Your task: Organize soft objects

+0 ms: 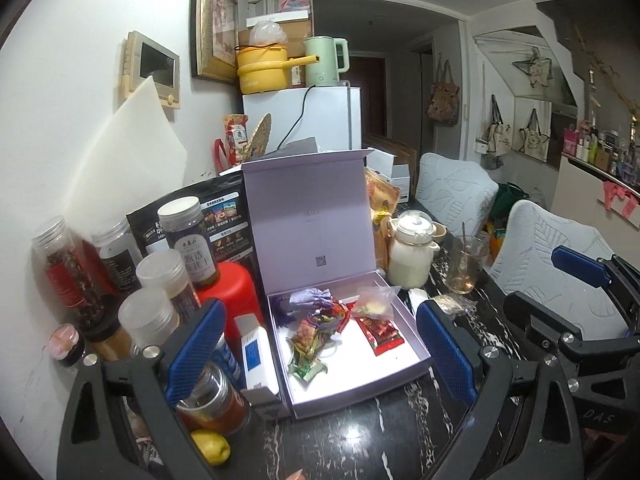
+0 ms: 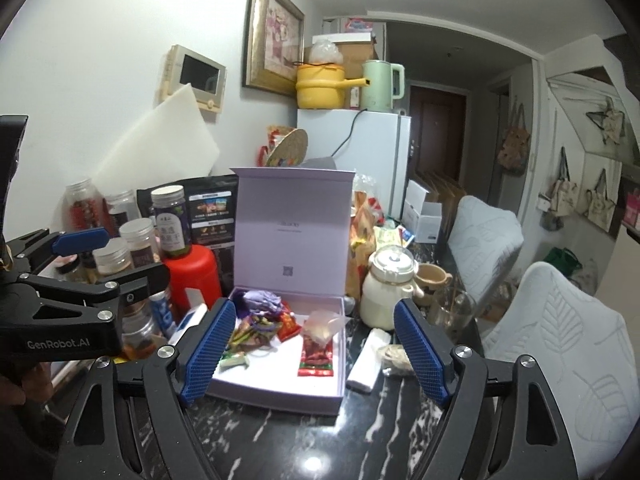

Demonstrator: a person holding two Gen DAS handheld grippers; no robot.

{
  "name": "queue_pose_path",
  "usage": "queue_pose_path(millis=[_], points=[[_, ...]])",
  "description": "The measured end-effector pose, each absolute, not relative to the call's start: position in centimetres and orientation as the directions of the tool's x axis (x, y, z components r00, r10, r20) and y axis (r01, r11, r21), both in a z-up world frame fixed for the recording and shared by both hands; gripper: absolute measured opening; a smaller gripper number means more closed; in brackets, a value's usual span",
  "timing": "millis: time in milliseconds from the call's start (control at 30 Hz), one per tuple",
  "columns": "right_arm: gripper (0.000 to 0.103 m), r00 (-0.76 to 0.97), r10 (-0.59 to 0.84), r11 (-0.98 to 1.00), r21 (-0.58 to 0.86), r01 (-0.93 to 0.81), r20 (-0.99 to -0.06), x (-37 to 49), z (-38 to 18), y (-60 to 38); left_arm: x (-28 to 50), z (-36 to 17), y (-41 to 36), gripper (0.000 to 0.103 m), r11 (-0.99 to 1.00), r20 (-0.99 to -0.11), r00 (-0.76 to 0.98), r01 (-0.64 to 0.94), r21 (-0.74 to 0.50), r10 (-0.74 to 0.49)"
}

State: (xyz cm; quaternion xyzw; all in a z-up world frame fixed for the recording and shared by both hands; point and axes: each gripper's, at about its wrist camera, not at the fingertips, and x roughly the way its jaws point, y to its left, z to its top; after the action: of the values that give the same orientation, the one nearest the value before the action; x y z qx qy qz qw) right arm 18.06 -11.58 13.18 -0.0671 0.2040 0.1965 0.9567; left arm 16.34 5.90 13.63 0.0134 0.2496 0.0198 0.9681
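Observation:
An open lavender box stands on the black marble table with its lid upright. Inside lie a purple pouch, several candy wrappers, a clear small bag and a red packet. My left gripper hovers open before the box, with nothing between its fingers. In the right wrist view the box holds the same pouch and red packet. My right gripper is open and holds nothing. A white packet and a crinkly packet lie right of the box.
Several jars and a red canister crowd the left side, with a lemon near the front. A white lidded pot and a glass stand right of the box. Two padded chairs line the table's right edge.

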Motion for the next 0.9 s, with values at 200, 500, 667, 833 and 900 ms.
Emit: queue_pose_path(millis=[200,500,667,833,900], points=[[0.083,0.853,0.327,0.922,-0.06,-0.383,-0.406,15.3,12.8,-11.7,14.4,12.8,5.8,0.097,1.0,-0.484,0.875,-0.004,0.013,0.01],[0.084,0.848,0.314,0.931,-0.037,-0.363,-0.427,12.8,11.0,-12.0,12.0,11.3,6.0,0.097,1.0,-0.486,0.874,-0.012,0.004,0.012],[0.084,0.829,0.319,0.934,0.003,-0.357,-0.46,12.1,9.1,-12.4,11.4,9.5,5.8,0.097,1.0,-0.503,0.865,-0.001,0.005,0.003],[0.084,0.82,0.301,0.943,0.022,-0.333,-0.486,11.5,7.4,-12.9,11.0,7.9,5.7,0.097,1.0,-0.514,0.858,-0.004,0.006,0.007],[0.084,0.826,0.279,0.951,0.02,-0.309,-0.49,11.1,6.8,-13.3,10.8,7.4,5.7,0.097,1.0,-0.515,0.857,-0.005,0.002,0.005]])
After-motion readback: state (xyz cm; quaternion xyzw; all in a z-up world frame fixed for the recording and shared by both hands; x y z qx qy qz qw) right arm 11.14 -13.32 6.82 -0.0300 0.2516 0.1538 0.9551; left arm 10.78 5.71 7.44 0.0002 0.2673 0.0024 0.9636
